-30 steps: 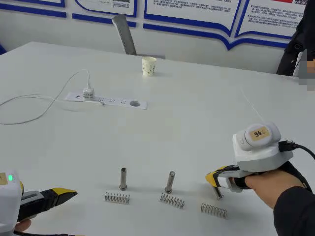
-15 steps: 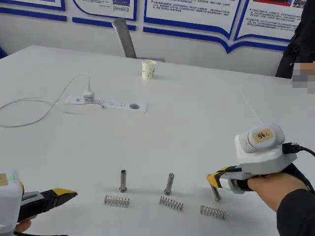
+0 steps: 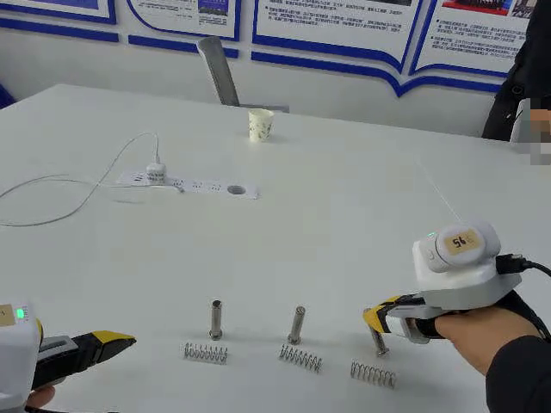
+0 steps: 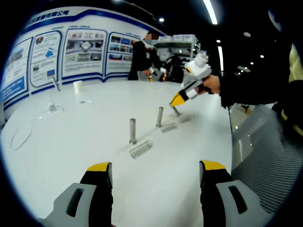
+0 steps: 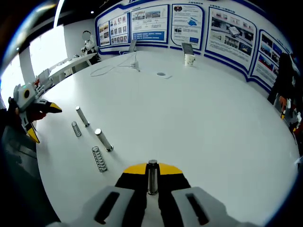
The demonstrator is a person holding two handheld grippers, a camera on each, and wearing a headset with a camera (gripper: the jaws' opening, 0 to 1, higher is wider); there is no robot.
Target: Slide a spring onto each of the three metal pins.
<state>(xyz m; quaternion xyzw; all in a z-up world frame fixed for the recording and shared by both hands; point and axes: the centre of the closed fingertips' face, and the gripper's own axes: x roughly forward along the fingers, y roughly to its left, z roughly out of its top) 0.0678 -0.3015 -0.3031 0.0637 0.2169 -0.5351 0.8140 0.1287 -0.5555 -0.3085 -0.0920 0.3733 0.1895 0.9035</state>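
Clamped on the right pin (image 5: 152, 176): right gripper (image 3: 372, 320), jaws closed tight round the shaft, pin top poking up between the yellow tips in the right gripper view. Slightly tilted, lower end down at the table (image 3: 344, 224); cannot tell whether touching it.

Standing upright and free on the table: middle pin (image 3: 297, 324) and left pin (image 3: 215, 318), in a row with the held one, well apart from each other.

Lying flat, one just in front of each pin on the near side: right spring (image 3: 373, 373), middle spring (image 3: 300, 357), left spring (image 3: 205, 352). None on a pin yet.

Low at the near left edge: left gripper (image 3: 120, 342), jaws spread wide with nothing between them, seen plainly in the left gripper view; pointed toward the left pin, well short of it.

Farther back on the table: white power strip (image 3: 185, 181) with a plug (image 3: 155, 169) in it and a thin cable (image 3: 52, 185) looping off to the left. Beyond that, a paper cup (image 3: 260, 125), upright, near the far edge.

Behind the table: grey chair back (image 3: 219, 69), blue-bordered wall posters (image 3: 336, 21), and a person (image 3: 516, 77) in dark clothes at the far right.
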